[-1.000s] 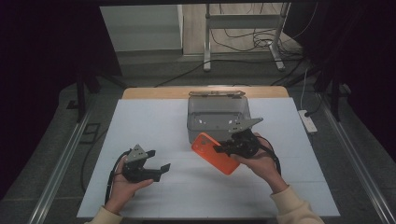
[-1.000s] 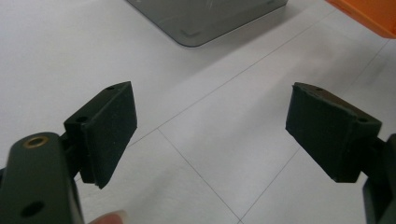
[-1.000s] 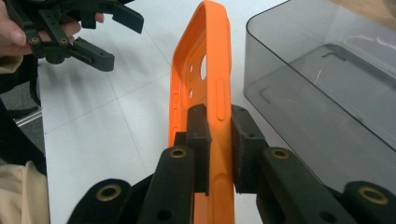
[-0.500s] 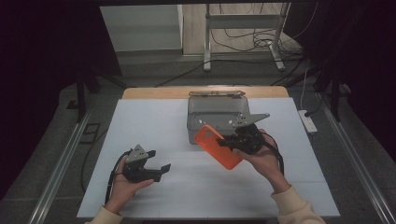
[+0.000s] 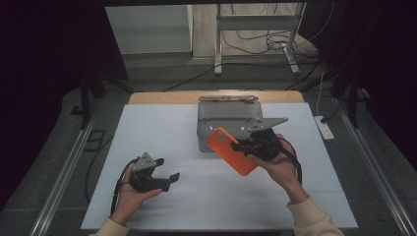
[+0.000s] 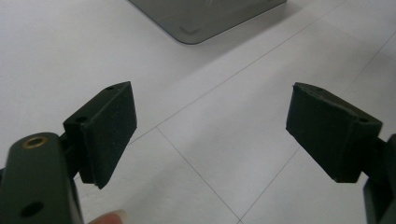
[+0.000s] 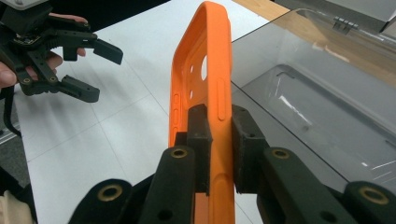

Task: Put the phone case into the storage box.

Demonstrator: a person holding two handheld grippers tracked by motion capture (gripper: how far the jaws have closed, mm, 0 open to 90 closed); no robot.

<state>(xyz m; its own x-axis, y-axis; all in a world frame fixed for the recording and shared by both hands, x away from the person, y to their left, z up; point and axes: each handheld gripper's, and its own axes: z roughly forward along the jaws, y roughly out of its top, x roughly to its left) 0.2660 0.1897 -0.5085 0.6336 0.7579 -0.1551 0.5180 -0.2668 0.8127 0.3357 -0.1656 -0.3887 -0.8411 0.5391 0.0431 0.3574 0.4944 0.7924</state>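
Right now the right gripper (image 5: 246, 146) pinches an orange phone case (image 5: 230, 151) by its side edge, lifted off the white table (image 5: 147, 123) just in front of the clear box (image 5: 228, 120), probably headed inside it. It looks like soft rubber, with camera holes and raised buttons. Off to the side, the left gripper (image 5: 167, 178) waits with jaws apart and empty

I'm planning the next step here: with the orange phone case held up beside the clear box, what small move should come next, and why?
Probably carry the orange phone case over the clear box and lower it in: the right gripper is clamped on its edge, and the box stands open right beside it.
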